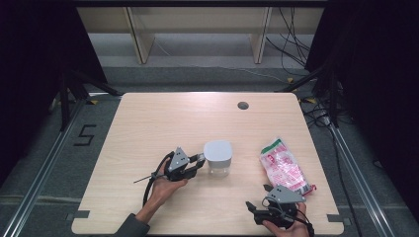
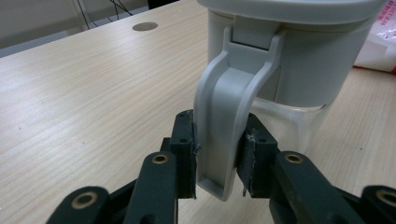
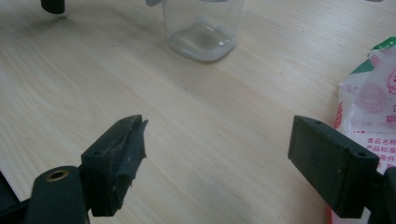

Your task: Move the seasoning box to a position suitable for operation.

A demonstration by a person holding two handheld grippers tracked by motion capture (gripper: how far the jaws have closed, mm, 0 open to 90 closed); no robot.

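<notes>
Jug (image 1: pixel 218 157) stands on the counter (image 1: pixel 163 123), its grey handle (image 2: pixel 224 135) clamped between your left tongs (image 2: pixel 217 156). Your right tongs (image 3: pixel 217 158) are wide apart (nothing between them), the sealed packet (image 1: pixel 284 165) just beside them. Gripping seems done; opening the packet and filling probably remain.

A red-and-white packet (image 1: pixel 285 167) lies on the wooden table (image 1: pixel 163 118) near a round grommet (image 1: pixel 242 105)

left gripper (image 1: pixel 198 161): jaws clamped, arm reaching forward | right gripper (image 1: pixel 257 210): jaws spread wide, low at edge
</notes>
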